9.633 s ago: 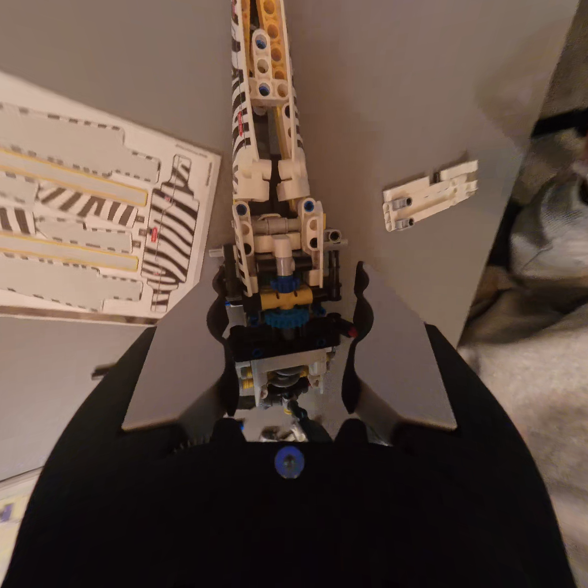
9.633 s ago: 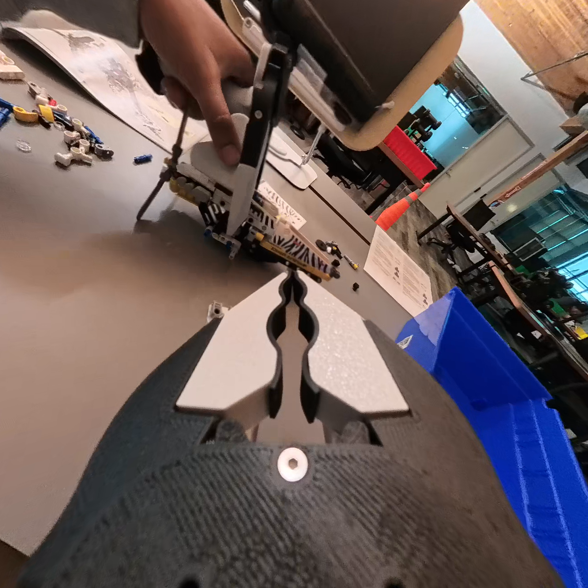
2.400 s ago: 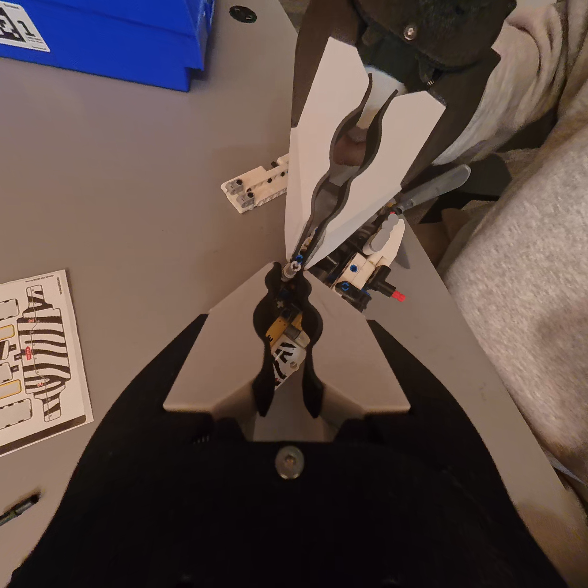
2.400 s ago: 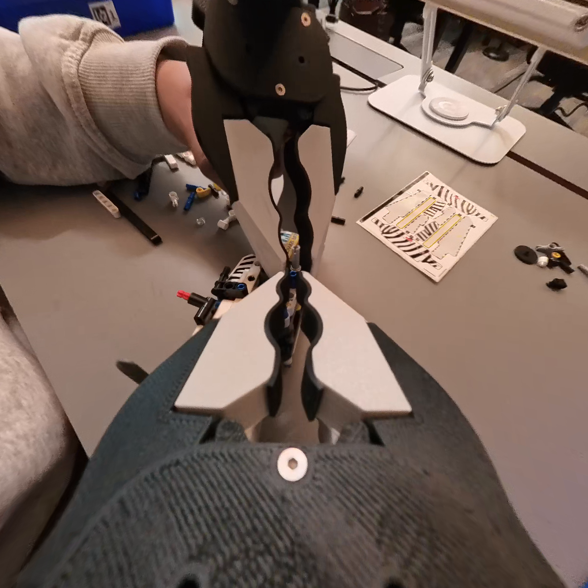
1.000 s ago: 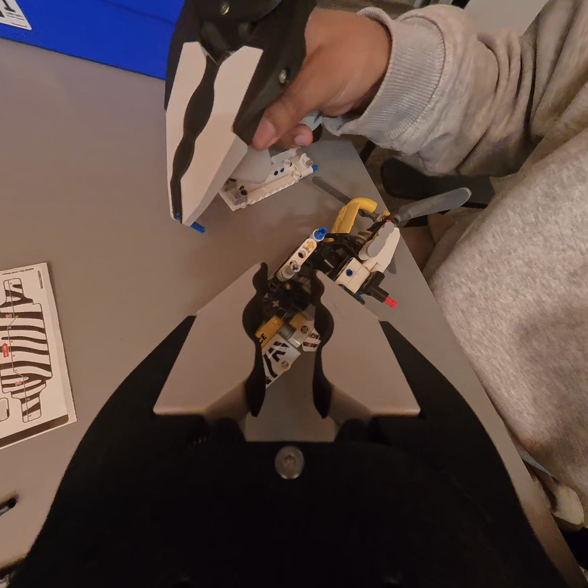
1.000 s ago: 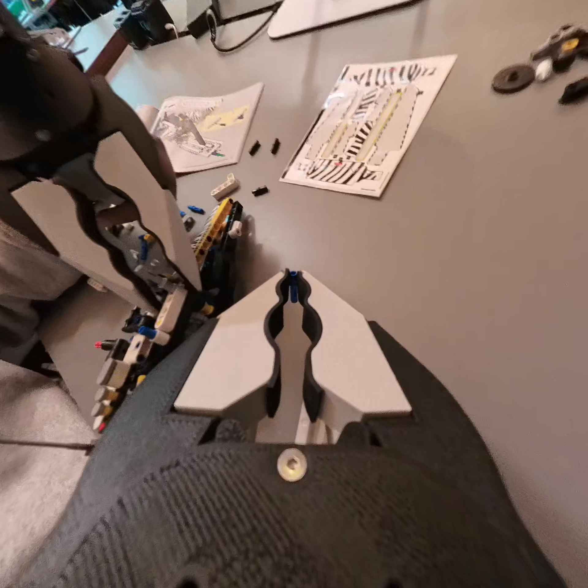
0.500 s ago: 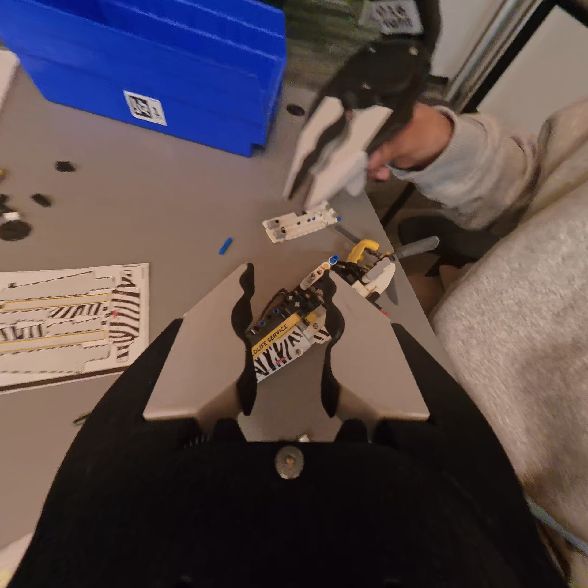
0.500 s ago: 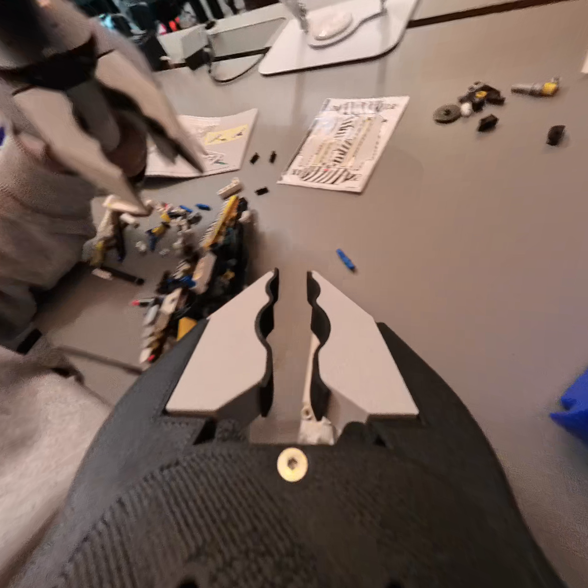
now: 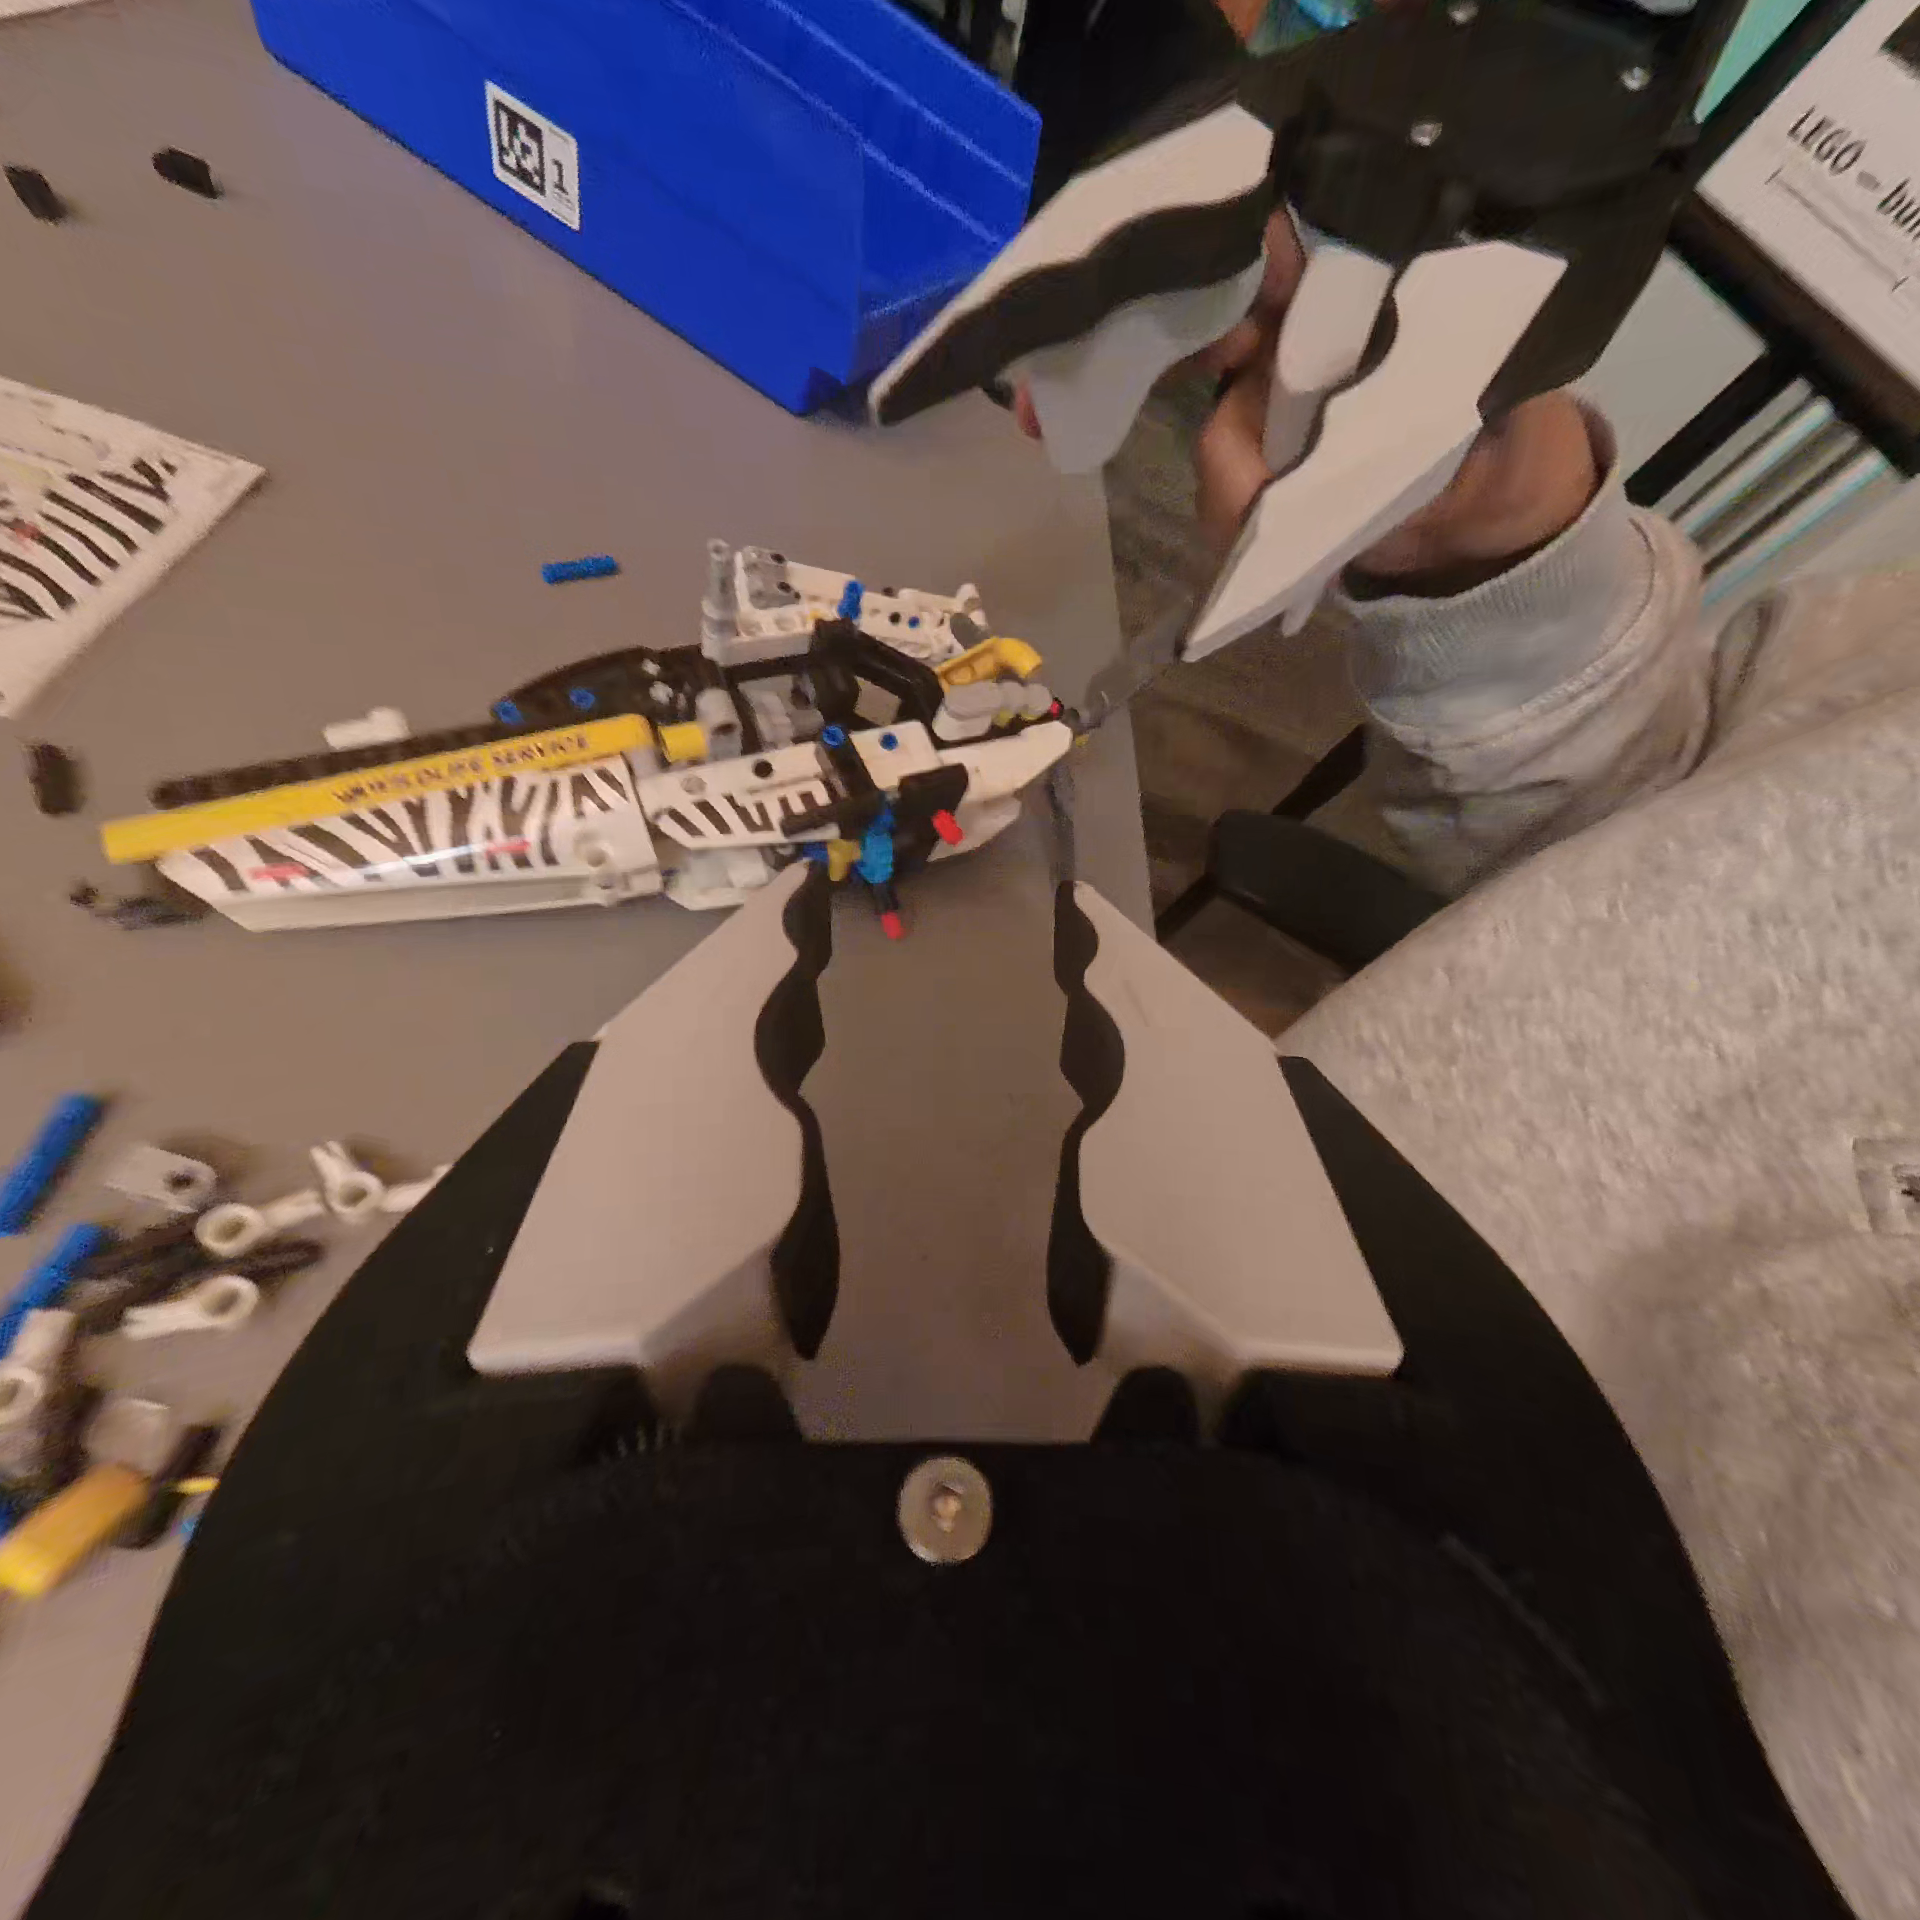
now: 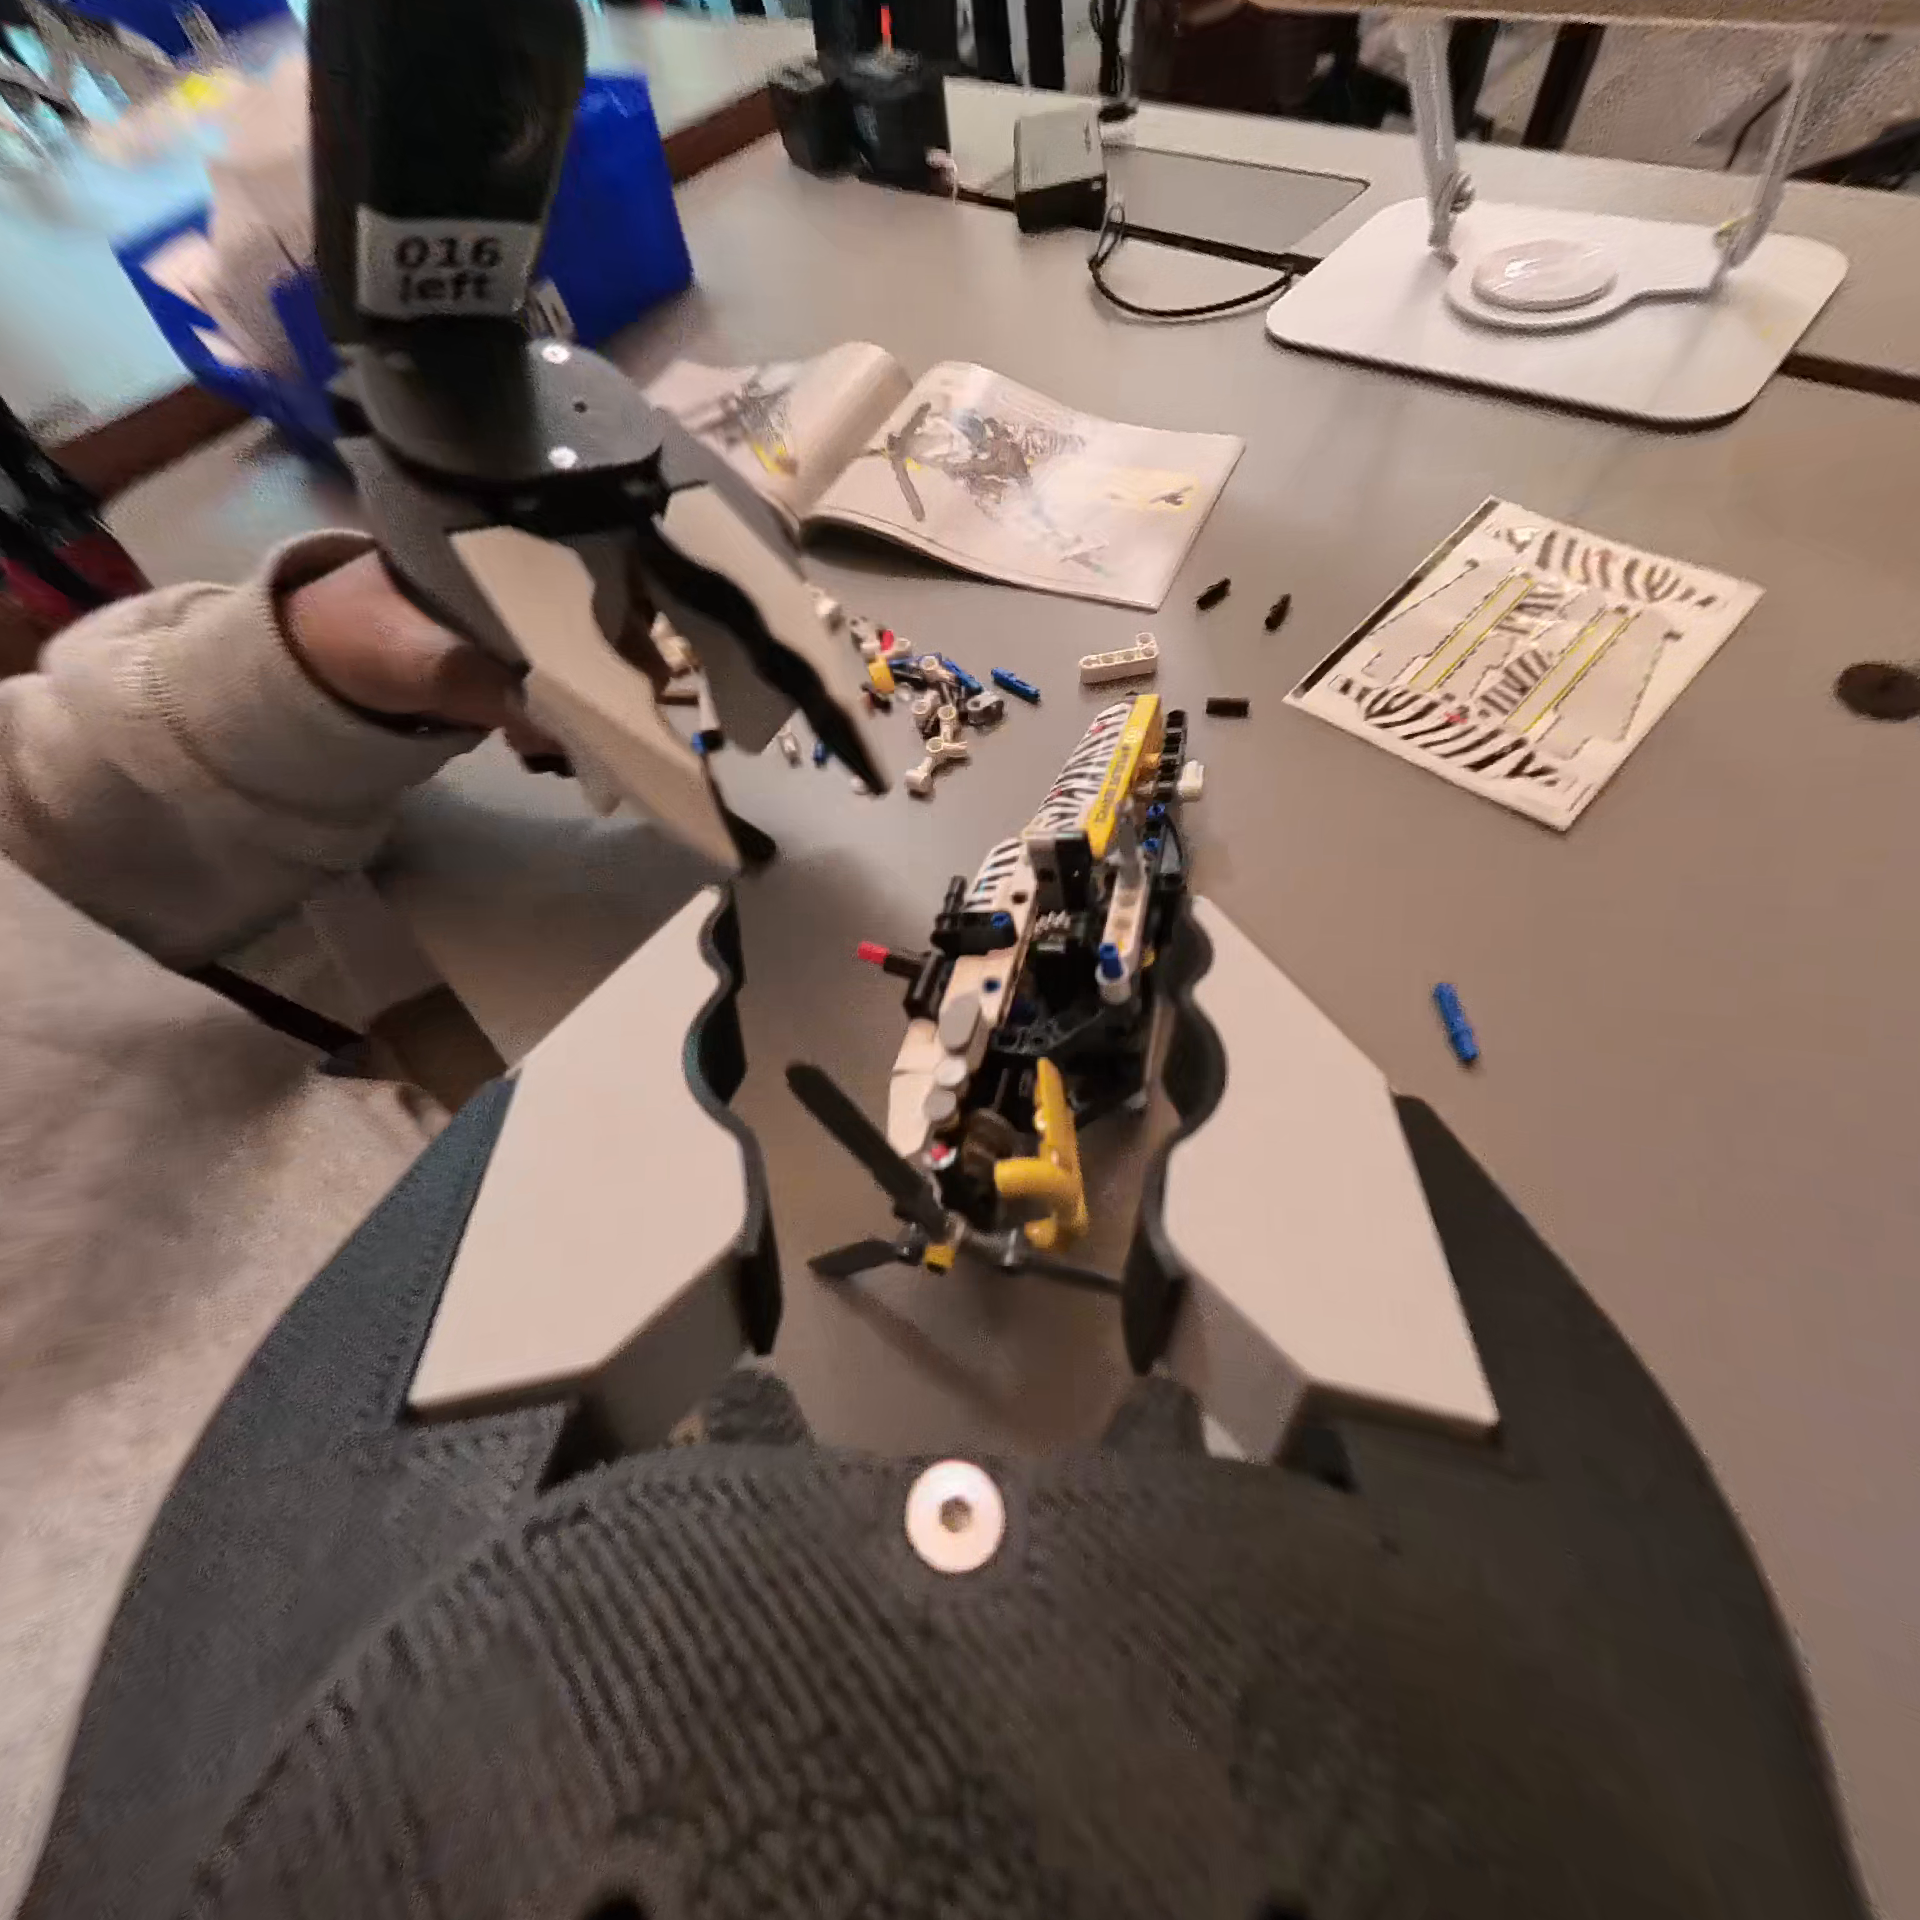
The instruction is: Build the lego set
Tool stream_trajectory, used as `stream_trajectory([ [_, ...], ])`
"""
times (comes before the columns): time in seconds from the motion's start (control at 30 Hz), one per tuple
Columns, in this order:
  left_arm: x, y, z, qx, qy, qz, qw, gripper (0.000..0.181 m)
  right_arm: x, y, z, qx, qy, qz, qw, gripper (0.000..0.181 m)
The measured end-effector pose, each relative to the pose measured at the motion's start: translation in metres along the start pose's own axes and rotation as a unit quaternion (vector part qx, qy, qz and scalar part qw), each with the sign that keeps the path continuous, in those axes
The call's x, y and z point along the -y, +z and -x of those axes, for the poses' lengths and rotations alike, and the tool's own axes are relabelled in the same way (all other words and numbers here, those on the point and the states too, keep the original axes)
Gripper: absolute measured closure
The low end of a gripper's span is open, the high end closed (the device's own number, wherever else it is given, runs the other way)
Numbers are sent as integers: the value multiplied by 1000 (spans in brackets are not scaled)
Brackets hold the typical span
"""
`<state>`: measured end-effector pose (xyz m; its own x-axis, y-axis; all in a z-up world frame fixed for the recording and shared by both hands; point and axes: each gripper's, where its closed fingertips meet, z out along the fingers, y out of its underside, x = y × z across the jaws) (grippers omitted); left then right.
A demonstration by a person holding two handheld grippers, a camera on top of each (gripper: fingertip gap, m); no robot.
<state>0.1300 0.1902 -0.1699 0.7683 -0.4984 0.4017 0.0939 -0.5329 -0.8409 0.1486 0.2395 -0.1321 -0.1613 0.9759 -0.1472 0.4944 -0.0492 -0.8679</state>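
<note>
The zebra-striped white, yellow and black lego plane (image 9: 582, 800) lies on its side on the grey table (image 9: 364, 395), held by neither gripper. My left gripper (image 9: 933, 899) is open and empty, its tips just short of the plane's red and blue pins. My right gripper (image 10: 961, 912) is open and empty; its fingers stand on either side of the plane's propeller end (image 10: 1023, 1039) without touching it. Each gripper shows in the other's view, open: the right gripper (image 9: 1039, 525) and the left gripper (image 10: 805, 821). A small blue pin (image 10: 1455, 1023) lies loose on the table; it also shows in the left wrist view (image 9: 580, 568).
A blue bin (image 9: 727, 156) stands behind the plane. A sticker sheet (image 10: 1527, 655), an open instruction booklet (image 10: 987, 488) and a white lamp base (image 10: 1558, 301) lie farther off. Loose small parts (image 10: 935, 707) sit by the left gripper. The table edge (image 9: 1117, 623) is next to the plane's nose. My right tips are roughly 15 cm from the small blue pin (image 10: 1455, 1023). It turns up in the left wrist view (image 9: 584, 569) as well.
Both grippers have opened wider. The left one has pulled back off the plane, which now lies free on the table. The right one has come down around the plane's propeller end.
</note>
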Motion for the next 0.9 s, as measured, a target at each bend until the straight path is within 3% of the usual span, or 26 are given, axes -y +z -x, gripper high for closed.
stream_trajectory([
  [0.13,7,-12,-16,-35,-27,-72,996,141,-13,24,5,-4,-6,131,991,88],
  [0.33,24,-55,-28,-76,-48,-229,969,142,-51,50,-14,-107,-75,298,946,83],
  [0.43,24,-71,-22,-57,-68,-308,947,140,-65,56,-18,-111,-79,350,927,92],
  [0.53,23,-73,-24,-50,-44,-302,951,139,-64,57,-22,-112,-65,360,924,97],
  [0.63,21,-70,-24,-38,-35,-294,954,138,-55,61,-22,-84,-13,323,943,98],
  [0.77,19,-69,-21,-24,-31,-290,956,135,-25,64,-19,-21,107,183,977,98],
  [0.9,15,-61,-18,-13,-31,-269,963,132,2,54,-24,31,236,20,971,99],
])
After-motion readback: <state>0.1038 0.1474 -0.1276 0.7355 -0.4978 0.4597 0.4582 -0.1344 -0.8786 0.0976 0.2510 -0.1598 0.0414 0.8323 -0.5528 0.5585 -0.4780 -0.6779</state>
